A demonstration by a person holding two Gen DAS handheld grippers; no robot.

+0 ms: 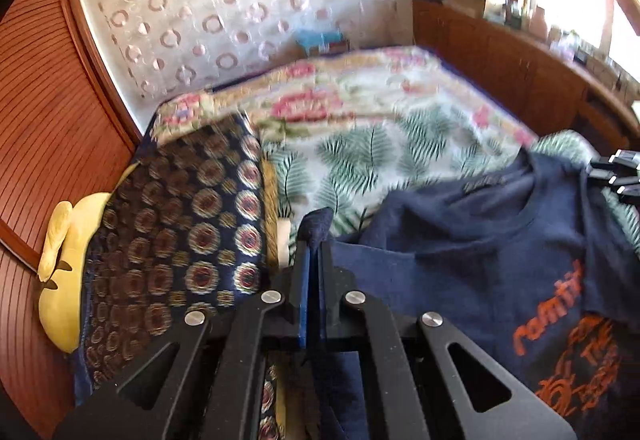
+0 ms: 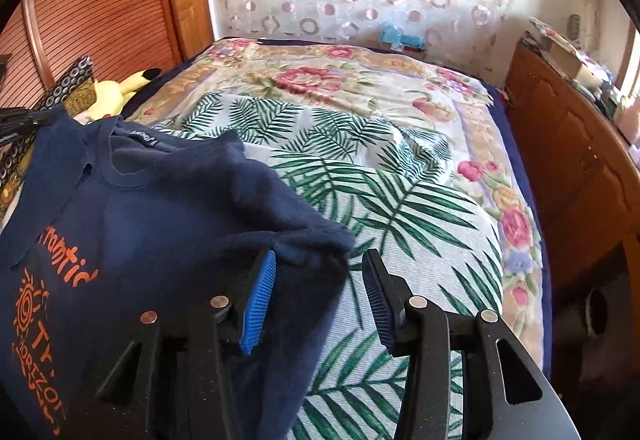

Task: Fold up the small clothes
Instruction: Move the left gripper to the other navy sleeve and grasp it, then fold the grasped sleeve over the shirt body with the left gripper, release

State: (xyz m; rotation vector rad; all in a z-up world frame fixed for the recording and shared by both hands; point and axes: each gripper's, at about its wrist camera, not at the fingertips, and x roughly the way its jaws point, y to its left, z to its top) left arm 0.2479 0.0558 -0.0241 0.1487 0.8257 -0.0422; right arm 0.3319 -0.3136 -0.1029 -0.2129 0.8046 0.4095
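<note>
The left gripper (image 1: 314, 240) pinches the navy T-shirt's (image 1: 472, 264) sleeve, the right gripper (image 2: 318, 280) gapes beside it; folding barely begun.

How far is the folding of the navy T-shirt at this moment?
Done: the navy T-shirt lies print up on the leaf-print cover. In hand: the left claw pinches one shoulder; the right claw is open at the other sleeve. Left: every fold.

The T-shirt (image 2: 160, 208) was navy with orange print, the sheet (image 2: 400, 208) white with green palm fronds, the blanket (image 2: 320, 76) cream with pink flowers, and the blurred cushion (image 1: 180, 232) seemingly navy with gold medallions.
</note>
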